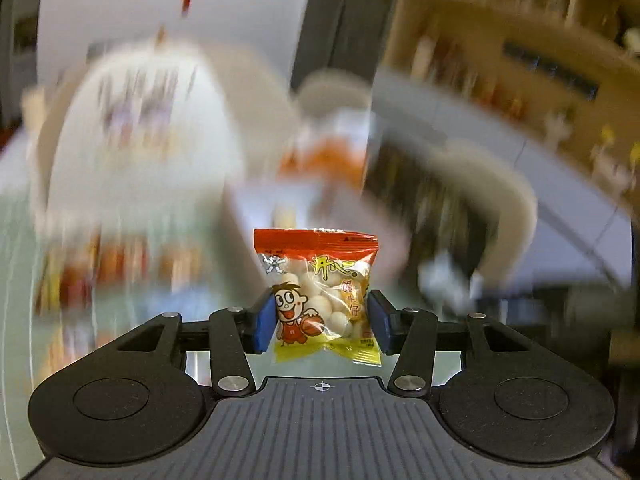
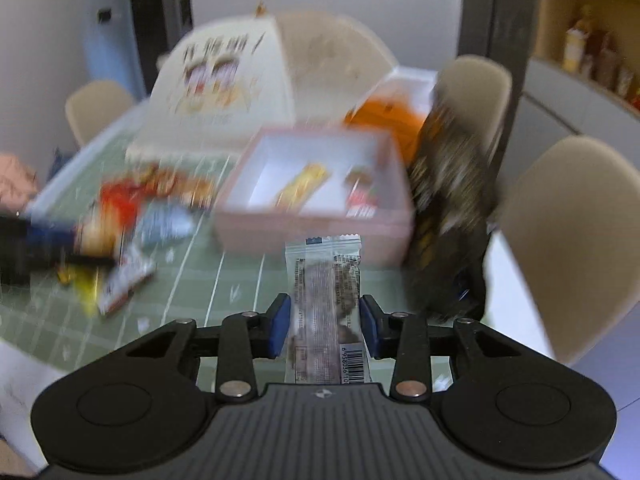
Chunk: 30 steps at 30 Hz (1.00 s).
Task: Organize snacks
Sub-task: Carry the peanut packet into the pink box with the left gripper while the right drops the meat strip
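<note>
- Left gripper (image 1: 322, 322) clamps a snack bag (image 1: 320, 296) (surroundings blurred).
- Right gripper (image 2: 323, 326) clamps a bar (image 2: 326, 312); pink box (image 2: 312, 226) at 12 o'clock, green mat (image 2: 208, 280) clear between.

Left wrist camera sat just behind its tool (image 1: 322, 322), tilted down over the counter (image 1: 24, 240), right wrist camera likewise behind its tool (image 2: 324, 326), both close, both facing the white printed box (image 2: 224, 84) and beige chairs (image 2: 576, 236)
</note>
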{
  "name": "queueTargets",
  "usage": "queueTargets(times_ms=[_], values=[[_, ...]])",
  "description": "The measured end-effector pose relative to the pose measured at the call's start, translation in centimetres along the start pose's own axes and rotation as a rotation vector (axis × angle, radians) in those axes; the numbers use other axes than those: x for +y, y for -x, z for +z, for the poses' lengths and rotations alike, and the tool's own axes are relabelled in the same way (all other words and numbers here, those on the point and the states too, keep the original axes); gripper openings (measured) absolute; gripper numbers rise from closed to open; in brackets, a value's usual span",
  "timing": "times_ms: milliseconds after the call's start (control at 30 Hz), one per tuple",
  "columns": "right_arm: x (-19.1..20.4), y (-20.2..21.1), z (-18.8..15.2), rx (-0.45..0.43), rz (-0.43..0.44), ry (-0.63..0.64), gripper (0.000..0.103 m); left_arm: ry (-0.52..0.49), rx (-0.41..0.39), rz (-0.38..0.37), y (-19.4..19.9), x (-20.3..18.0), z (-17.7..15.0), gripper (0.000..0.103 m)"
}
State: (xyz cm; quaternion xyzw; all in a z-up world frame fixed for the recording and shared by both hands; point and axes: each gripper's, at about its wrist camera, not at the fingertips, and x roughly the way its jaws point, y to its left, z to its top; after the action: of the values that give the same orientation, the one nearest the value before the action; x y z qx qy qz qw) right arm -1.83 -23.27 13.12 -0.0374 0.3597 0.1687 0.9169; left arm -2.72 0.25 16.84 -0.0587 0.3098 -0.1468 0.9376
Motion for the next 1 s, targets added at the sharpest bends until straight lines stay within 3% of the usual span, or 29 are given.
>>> queueTargets(times_ms=[100, 200, 367, 467, 600, 700, 867, 1000], values=[[-0.9, 0.9, 1.5, -0.024, 0.015, -0.045, 0.037, 0.045, -0.066, -0.047, -2.6, 0.4, 5.3, 0.054], [-0.6, 1.0, 1.6, -0.035, -0.019, -0.045, 0.037, 0.102, 0.039, -0.025, -9.7, 1.4, 7.8, 0.054], [-0.4, 0.5, 0.1, 0.011, -0.048, -0.061, 0.037, 0.085, 0.205, 0.032, -19.8, 1.9, 6.6, 0.055], [-0.9, -0.2, -0.8, 0.061, -0.074, -0.071, 0.037, 0.045, 0.250, 0.076, -22.2, 1.9, 5.0, 0.054], [-1.2, -0.7, -0.4, 0.079, -0.095, -0.060, 0.037, 0.012, 0.194, 0.059, -20.9, 1.4, 4.6, 0.054], [-1.2, -1.1, 2.1, 0.047, -0.078, -0.042, 0.037, -0.011, 0.190, 0.044, -19.1, 0.9, 5.5, 0.054], [-1.0, -2.9, 10.6, -0.042, -0.077, -0.014, 0.037, -0.004, 0.190, 0.046, -15.1, 1.6, 6.4, 0.054], [-0.8, -8.5, 16.1, -0.002, -0.089, -0.020, 0.038, 0.005, 0.196, 0.053, -12.6, 2.6, 6.3, 0.054]])
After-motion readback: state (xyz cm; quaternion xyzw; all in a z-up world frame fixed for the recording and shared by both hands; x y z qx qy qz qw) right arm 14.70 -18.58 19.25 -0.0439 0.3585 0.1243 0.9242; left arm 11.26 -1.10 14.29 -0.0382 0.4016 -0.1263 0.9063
